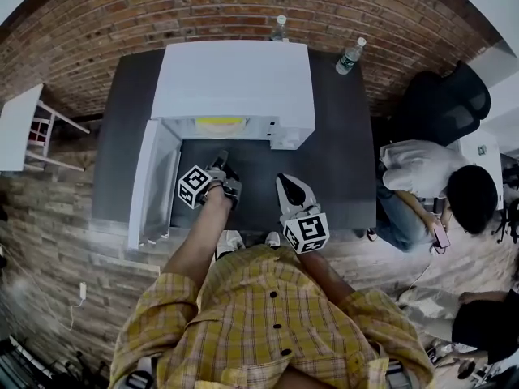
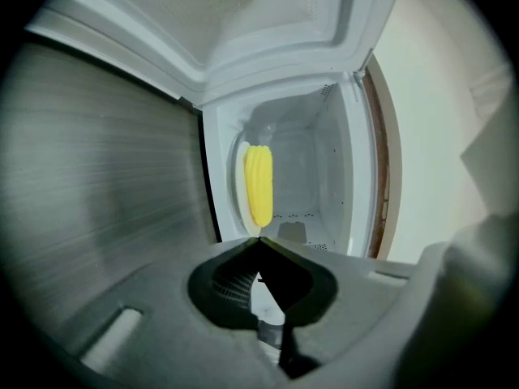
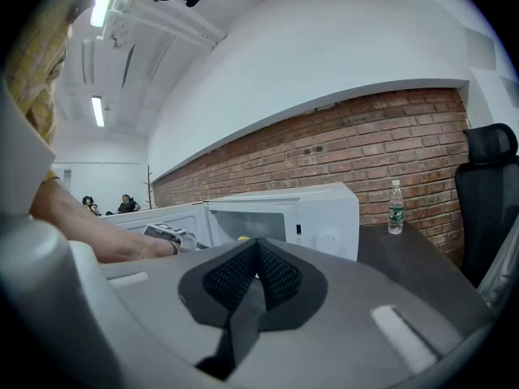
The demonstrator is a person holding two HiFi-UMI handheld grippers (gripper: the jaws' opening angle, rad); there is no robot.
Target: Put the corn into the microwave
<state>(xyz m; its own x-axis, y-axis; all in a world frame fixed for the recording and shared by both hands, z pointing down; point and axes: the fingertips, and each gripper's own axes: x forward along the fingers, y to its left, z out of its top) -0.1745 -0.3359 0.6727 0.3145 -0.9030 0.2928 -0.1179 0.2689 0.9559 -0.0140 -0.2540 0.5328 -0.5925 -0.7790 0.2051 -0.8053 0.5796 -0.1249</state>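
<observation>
1. The corn is lying inside the white microwave, which is sitting toward the far edge of the dark bench, roughly midway between its left and right edges. The cob appears to be resting on a pale plate, of which only a sliver is showing.
2. The left hand-held gripper is hovering just outside the mouth of the cavity. Its jaws are pressed together with nothing between them, and it is not touching the corn.
3. The right hand-held gripper is hanging back nearer the bench's near edge, its jaws likewise closed on nothing.
4. The corn is lying straight ahead of the left hand-held gripper, deeper in the cavity and apart from its tips. Its long axis is running side to side across the opening rather than pointing out at the person. The left hand is sitting nearer the cob than the right.
5. The door is standing wide open, swung out on the microwave's left side toward the bench's near-left corner.
6. By the look of it, the placing is all but done and shutting the door is what is remaining. The left hand-held gripper, being on the door's side, seems the better placed to do that.
</observation>
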